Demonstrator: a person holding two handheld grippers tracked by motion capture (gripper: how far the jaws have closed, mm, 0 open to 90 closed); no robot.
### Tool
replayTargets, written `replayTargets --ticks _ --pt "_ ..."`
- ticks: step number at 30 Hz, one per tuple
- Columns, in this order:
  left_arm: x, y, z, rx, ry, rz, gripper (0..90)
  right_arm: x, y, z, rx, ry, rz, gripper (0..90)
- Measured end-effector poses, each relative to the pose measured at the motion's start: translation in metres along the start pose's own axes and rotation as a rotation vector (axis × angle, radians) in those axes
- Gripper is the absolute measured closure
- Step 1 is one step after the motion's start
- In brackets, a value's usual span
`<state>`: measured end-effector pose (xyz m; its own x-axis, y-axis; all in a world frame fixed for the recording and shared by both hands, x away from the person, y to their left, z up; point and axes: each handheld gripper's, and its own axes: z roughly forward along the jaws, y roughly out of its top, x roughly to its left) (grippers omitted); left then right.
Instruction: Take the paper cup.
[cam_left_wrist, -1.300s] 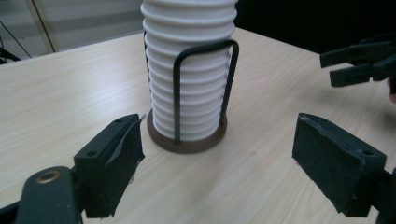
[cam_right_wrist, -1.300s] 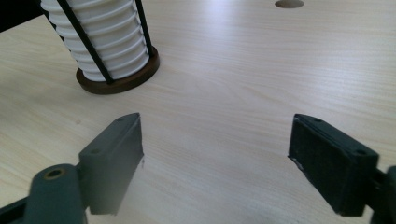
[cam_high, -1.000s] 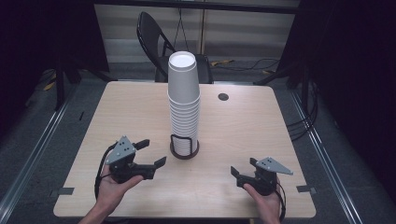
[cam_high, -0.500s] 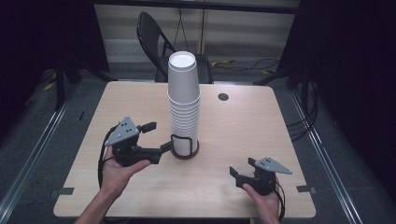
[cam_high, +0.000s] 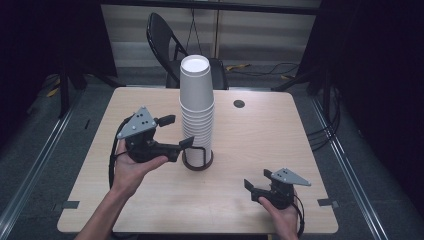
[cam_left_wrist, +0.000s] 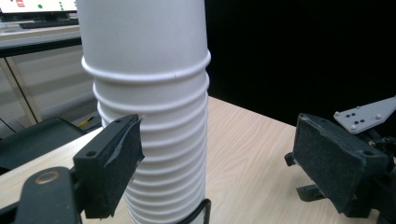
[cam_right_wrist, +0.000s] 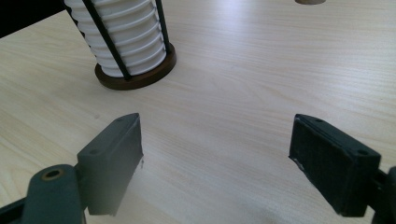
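Stack of white paper cups (cam_high: 196, 107) stands upright in a wire holder with a dark round base (cam_high: 198, 159) at table (cam_high: 260, 135) centre. Left gripper (cam_high: 172, 134), jaws spread wide and holding nothing, sits just beside the stack's lower rims. Centre the jaws on one rim band, keep level, close gently to avoid crushing. Right gripper (cam_high: 252, 187) rests agape near the front edge, well apart.

Wooden table (cam_high: 150, 200); cup holder base (cam_high: 198, 161) standing on it.
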<state>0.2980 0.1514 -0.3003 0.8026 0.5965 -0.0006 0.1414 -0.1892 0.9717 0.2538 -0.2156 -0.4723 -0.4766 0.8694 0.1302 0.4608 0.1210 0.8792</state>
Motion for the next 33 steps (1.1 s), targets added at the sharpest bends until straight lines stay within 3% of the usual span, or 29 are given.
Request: replayTargets --ticks 10,12,14,23,33 --pt "0.009 0.024 0.003 -0.028 0.027 -0.013 15.5 0.0 -0.001 0.0 0.004 -0.001 0.0 16.6" --pt "0.01 0.032 0.003 -0.032 0.045 0.01 15.5 -0.001 -0.001 0.0 0.005 -0.005 -0.004 16.6" --pt "0.013 0.037 0.005 -0.021 0.037 0.009 15.5 -0.001 -0.001 0.0 0.009 -0.006 0.004 16.6" --pt "0.026 0.051 0.01 -0.055 0.053 0.01 15.5 -0.001 -0.002 0.002 0.021 -0.005 -0.001 16.6" --pt "0.029 0.062 0.028 -0.031 0.057 0.01 15.4 0.0 -0.002 0.003 0.013 -0.013 -0.005 16.7"
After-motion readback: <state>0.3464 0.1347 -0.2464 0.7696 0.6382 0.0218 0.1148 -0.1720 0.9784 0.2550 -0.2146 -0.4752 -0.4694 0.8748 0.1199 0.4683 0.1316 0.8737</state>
